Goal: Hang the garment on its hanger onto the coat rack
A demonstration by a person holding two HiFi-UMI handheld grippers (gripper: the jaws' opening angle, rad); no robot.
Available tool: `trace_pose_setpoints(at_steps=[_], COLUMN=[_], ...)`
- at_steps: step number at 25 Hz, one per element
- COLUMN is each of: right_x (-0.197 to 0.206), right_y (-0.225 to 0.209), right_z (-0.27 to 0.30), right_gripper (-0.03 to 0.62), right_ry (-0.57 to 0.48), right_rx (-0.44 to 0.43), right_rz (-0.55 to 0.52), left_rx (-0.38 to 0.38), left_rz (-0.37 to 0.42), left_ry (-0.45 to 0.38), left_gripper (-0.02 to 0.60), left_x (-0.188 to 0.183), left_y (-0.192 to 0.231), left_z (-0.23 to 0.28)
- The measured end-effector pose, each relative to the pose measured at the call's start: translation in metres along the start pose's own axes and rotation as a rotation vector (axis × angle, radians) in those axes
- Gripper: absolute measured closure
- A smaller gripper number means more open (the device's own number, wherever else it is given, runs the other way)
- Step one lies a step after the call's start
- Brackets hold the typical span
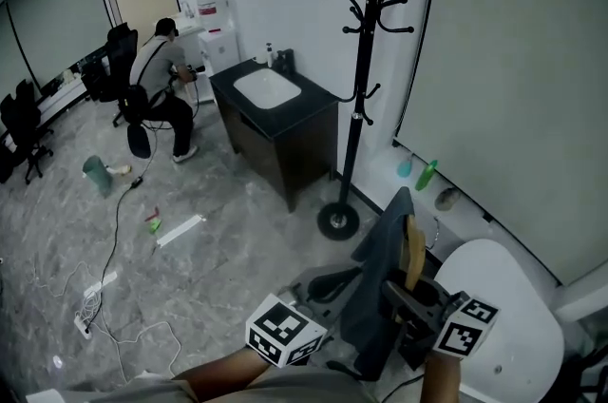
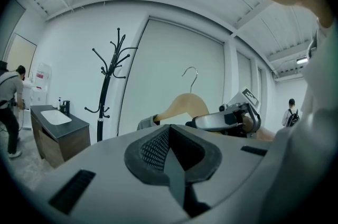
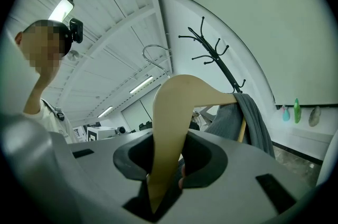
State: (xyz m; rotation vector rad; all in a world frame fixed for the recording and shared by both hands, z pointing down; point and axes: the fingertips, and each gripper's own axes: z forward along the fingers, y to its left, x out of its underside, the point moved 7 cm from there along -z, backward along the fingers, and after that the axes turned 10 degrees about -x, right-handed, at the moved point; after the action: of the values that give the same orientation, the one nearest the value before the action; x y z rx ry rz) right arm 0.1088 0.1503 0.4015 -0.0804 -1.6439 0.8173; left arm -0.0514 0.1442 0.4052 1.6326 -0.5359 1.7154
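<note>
A grey stone-patterned floor (image 1: 218,268) and plain white walls frame the room, with a tall black metal coat rack (image 1: 366,30) standing on its round base beside a dark cabinet with a white inset sink (image 1: 275,121).

Only the head view shows the floor: loose cables, a person seated on an office chair (image 1: 161,83) at the far left, green and blue bottles (image 1: 427,173) along the wall, and a white rounded tabletop (image 1: 518,325) at the lower right. The left gripper view alone shows a second person standing far off (image 2: 290,112) at the right edge. It also shows the hanger's hook from the side. The ceiling strip lights appear only in the right gripper view.

The left gripper (image 2: 170,162) has its jaws pressed together with nothing between them.

The right gripper (image 3: 165,178) has its jaws partly apart and clamped on one arm of the pale wooden hanger with a metal hook (image 3: 171,112), which rises straight out from between them. The dark grey garment (image 3: 248,122) drapes over the hanger's other arm, just beyond the jaws. Hanger and garment sit low at the right of the head view, well apart from the coat rack.
</note>
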Motion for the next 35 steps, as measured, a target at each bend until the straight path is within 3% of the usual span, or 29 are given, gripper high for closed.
trace_pose_setpoints(at_steps=[12, 21, 35], right_x=[-0.079, -0.143, -0.249], right_y=[-0.108, -0.171, -0.306], right_z=[0.086, 0.111, 0.149], right_gripper=[0.474, 0.474, 0.474], right_ry=[-0.038, -0.012, 0.083], right_rx=[0.097, 0.092, -0.021], right_rz=[-0.038, -0.097, -0.097], left_rx=[0.061, 0.063, -0.036], left_rz=[0.013, 0.011, 0.027], left_ry=[0.013, 0.013, -0.019], left_gripper=[0.575, 0.575, 0.575], left_x=[-0.039, -0.054, -0.1], left_y=[0.14, 0.188, 0.24], left_z=[0.097, 0.153, 0.297])
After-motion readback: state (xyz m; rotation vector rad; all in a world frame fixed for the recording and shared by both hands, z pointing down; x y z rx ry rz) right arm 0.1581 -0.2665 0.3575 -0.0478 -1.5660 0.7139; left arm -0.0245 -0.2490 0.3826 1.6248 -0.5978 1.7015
